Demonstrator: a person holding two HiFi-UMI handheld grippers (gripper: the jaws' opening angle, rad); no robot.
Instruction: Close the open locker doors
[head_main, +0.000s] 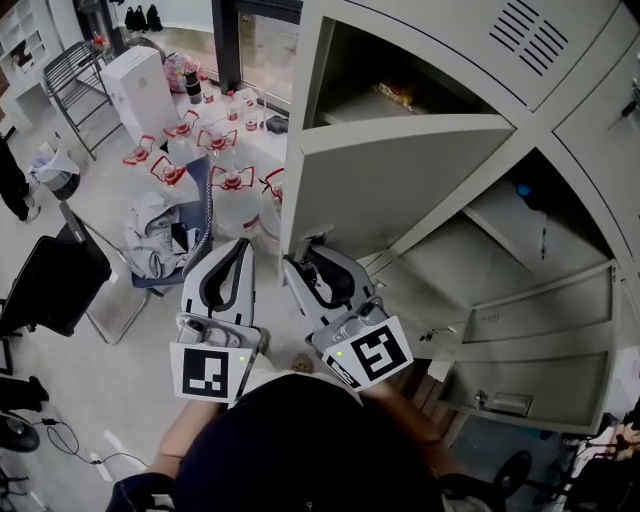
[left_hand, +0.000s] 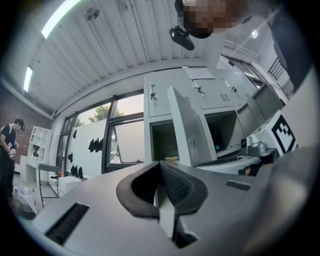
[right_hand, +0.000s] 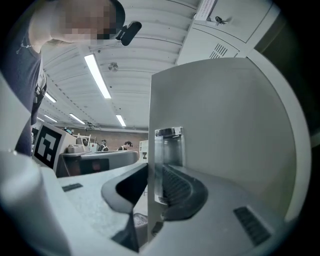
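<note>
Both grippers sit side by side in the lower middle of the head view, pointing up the frame, marker cubes facing the camera. The left gripper (head_main: 243, 246) has its jaws together with nothing in them. The right gripper (head_main: 303, 258) has its jaws a little apart, with the edge of the locker door (head_main: 400, 180) between them.

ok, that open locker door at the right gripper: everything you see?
The door is a pale grey metal panel, plain-faced, swung wide out from its compartment. A shiny metal latch plate sits on its free edge. That edge stands between the jaws of the right gripper; whether they press it is unclear.
</note>
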